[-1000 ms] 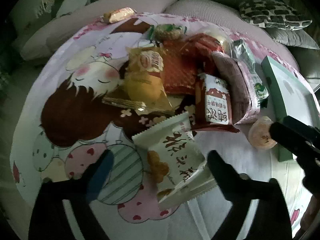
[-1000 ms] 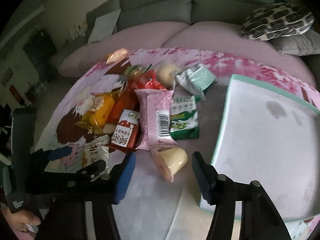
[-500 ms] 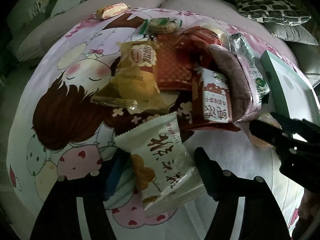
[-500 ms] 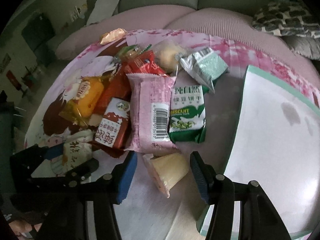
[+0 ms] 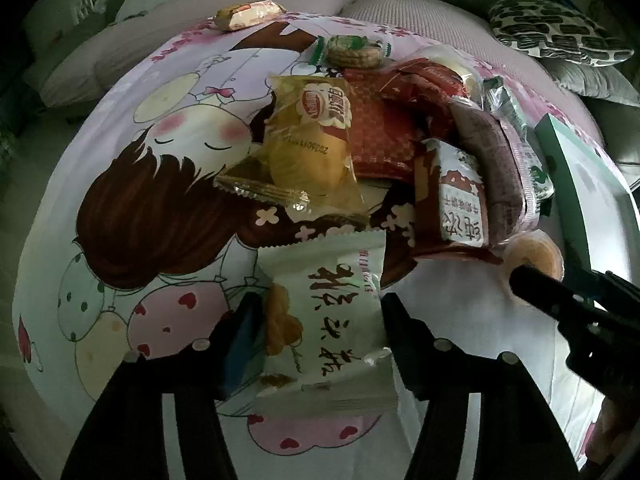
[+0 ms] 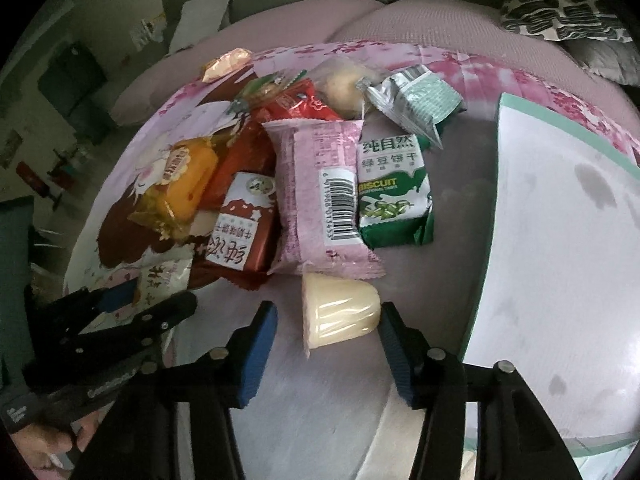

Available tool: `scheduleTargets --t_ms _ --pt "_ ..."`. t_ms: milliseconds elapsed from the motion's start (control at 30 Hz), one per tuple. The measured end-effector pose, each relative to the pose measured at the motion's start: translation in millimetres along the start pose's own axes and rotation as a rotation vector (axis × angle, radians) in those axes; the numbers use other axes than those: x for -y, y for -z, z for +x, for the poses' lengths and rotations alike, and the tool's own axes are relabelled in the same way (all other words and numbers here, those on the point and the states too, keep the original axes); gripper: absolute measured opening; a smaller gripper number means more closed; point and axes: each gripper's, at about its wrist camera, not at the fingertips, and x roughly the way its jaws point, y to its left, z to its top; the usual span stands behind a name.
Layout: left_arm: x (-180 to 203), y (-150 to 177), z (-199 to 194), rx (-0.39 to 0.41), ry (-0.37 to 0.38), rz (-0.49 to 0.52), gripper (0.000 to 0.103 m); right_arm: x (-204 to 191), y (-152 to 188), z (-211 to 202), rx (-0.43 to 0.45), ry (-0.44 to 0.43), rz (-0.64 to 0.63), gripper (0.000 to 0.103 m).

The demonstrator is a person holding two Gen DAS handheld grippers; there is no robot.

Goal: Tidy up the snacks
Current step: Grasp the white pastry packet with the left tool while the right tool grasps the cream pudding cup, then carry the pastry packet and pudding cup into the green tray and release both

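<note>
A pile of snack packets lies on a cartoon-print cloth [image 5: 160, 200]. My left gripper [image 5: 320, 320] is open, its fingers on either side of a white packet with dark characters [image 5: 328, 320], which also shows in the right wrist view [image 6: 164, 280]. My right gripper [image 6: 326, 332] is open around a pale jelly cup [image 6: 340, 310] lying on its side, seen in the left wrist view as well [image 5: 532, 256]. Behind are a pink packet [image 6: 320, 196], a green biscuit packet [image 6: 394, 192], a red-and-white packet [image 6: 244, 224] and a yellow cake packet [image 5: 304, 148].
A white tray with a green rim [image 6: 500, 160] lies to the right of the pile. A silver-green packet [image 6: 416, 96], a round biscuit pack [image 5: 352, 52] and an orange-wrapped snack [image 5: 248, 14] lie farther back. A sofa with a patterned cushion [image 5: 560, 32] is behind.
Both grippers have moved forward and down. The white packet now sits between the left fingers, which have narrowed, and the jelly cup sits between the right fingers.
</note>
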Motion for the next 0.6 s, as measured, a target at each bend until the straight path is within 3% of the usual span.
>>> scheduleTargets --t_ms 100,400,600 --pt "-8 3 -8 0.0 -0.002 -0.011 0.055 3 -2 1 0.007 0.002 0.02 0.04" --pt "-12 10 -27 -0.012 0.012 -0.034 0.055 4 3 -9 0.021 -0.034 0.053 0.04" --pt "-14 1 -52 0.025 0.024 -0.047 0.055 2 5 -40 0.088 -0.076 0.078 0.04"
